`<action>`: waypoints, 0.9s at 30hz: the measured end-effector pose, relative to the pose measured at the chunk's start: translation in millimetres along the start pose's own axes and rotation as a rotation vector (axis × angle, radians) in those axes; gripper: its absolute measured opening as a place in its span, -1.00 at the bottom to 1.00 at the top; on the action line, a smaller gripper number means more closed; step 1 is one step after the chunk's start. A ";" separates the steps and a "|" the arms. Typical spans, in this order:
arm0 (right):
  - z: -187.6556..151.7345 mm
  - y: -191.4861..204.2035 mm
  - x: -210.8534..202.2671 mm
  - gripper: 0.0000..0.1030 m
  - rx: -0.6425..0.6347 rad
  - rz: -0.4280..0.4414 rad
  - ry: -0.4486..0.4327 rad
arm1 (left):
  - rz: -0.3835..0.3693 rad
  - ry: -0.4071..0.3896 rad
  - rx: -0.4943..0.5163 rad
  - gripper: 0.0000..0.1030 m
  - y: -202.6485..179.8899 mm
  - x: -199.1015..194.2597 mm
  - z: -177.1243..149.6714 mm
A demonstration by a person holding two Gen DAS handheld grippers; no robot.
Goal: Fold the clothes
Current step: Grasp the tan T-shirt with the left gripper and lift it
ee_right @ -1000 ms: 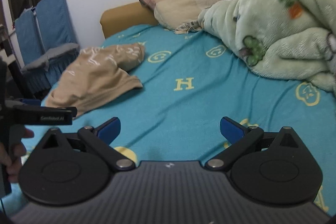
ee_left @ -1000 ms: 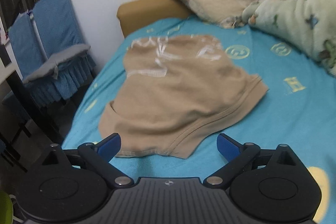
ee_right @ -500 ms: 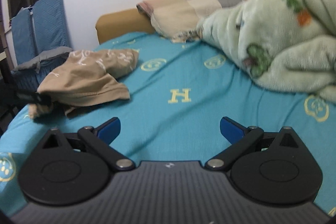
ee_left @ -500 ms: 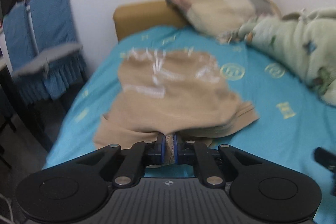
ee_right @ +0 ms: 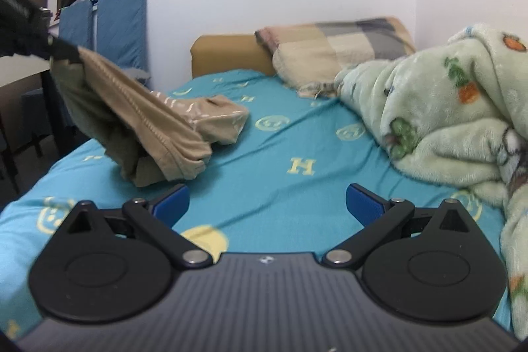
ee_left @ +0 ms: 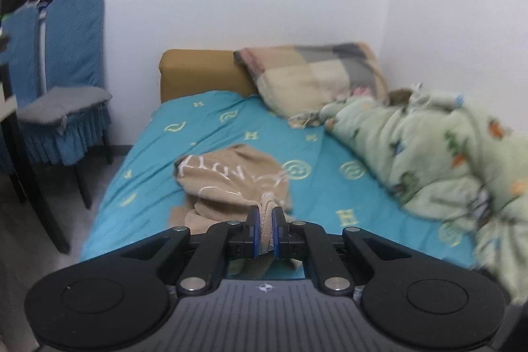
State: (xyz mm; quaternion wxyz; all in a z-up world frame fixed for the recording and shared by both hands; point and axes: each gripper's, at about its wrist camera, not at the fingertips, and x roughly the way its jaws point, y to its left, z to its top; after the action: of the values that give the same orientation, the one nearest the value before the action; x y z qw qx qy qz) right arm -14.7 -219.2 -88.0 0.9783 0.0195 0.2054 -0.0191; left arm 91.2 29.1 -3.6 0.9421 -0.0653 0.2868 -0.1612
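Note:
A tan T-shirt [ee_left: 231, 183] with white lettering lies bunched on the teal bedsheet [ee_left: 204, 121]. My left gripper [ee_left: 264, 231] is shut on its hem and holds that edge lifted off the bed. In the right wrist view the tan T-shirt [ee_right: 142, 117] hangs stretched from the left gripper [ee_right: 62, 50] at the upper left down to the sheet. My right gripper [ee_right: 267, 203] is open with nothing between its fingers, low over the teal bedsheet [ee_right: 297, 137], to the right of the shirt.
A pale green fleece blanket [ee_right: 455, 111] is heaped along the bed's right side. A patchwork pillow [ee_left: 313, 78] leans on the mustard headboard [ee_left: 198, 71]. A blue-covered chair [ee_left: 62, 81] stands left of the bed, and white walls close in behind and to the right.
My left gripper shut on the shirt's hem and then pulled it up and back, so the shirt now hangs bunched. The right gripper stayed open and shifted a little.

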 end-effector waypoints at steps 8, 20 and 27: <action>6.5 40.6 -14.7 1.00 -0.081 0.043 0.050 | -0.122 -0.051 -0.205 -0.85 14.4 -53.0 -2.0; 25.1 116.2 44.6 1.00 -0.048 0.025 0.161 | -0.240 -0.023 -0.355 -0.85 90.5 -26.7 -25.7; 41.6 101.4 79.5 1.00 0.008 -0.120 0.168 | -0.236 -0.074 -0.317 -0.85 72.4 -34.8 -16.8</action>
State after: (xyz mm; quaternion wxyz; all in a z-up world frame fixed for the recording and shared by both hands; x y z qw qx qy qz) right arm 79.3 -122.3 -78.8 0.9546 0.0125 0.2876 -0.0765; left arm 73.8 108.5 -15.0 0.9045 -0.2519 0.2641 -0.2207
